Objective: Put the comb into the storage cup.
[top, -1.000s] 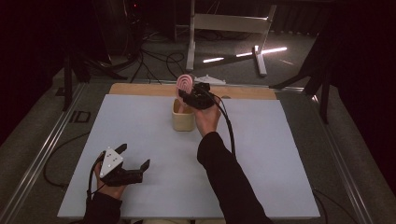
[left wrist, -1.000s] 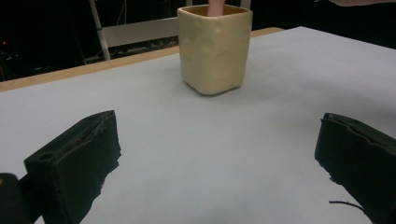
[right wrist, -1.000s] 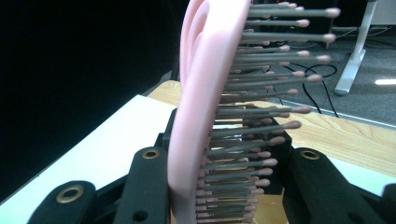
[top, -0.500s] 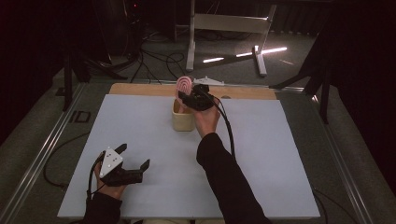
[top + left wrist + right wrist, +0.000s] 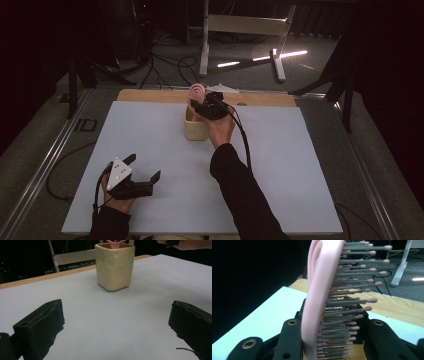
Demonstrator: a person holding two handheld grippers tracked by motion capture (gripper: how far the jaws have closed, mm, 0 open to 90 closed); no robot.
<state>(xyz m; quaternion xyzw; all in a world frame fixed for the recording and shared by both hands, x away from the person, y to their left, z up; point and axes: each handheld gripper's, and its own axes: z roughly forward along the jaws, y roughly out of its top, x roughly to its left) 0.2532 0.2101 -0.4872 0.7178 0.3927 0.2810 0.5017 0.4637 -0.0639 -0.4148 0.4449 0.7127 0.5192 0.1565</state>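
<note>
Here, hairbrush [image 5: 322,302] in right gripper [image 5: 332,340] above cup [image 5: 196,127].

White mat [image 5: 150,140] covers the wooden table [image 5: 150,96]; cables [image 5: 165,62] and a white metal stand [image 5: 240,25] sit on the floor behind.

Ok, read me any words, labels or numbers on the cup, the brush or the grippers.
None to read.
The cup is plain cream, no print.
The pink brush in the right gripper bears no mark.
The left gripper and its grey plate show no lettering.
</note>
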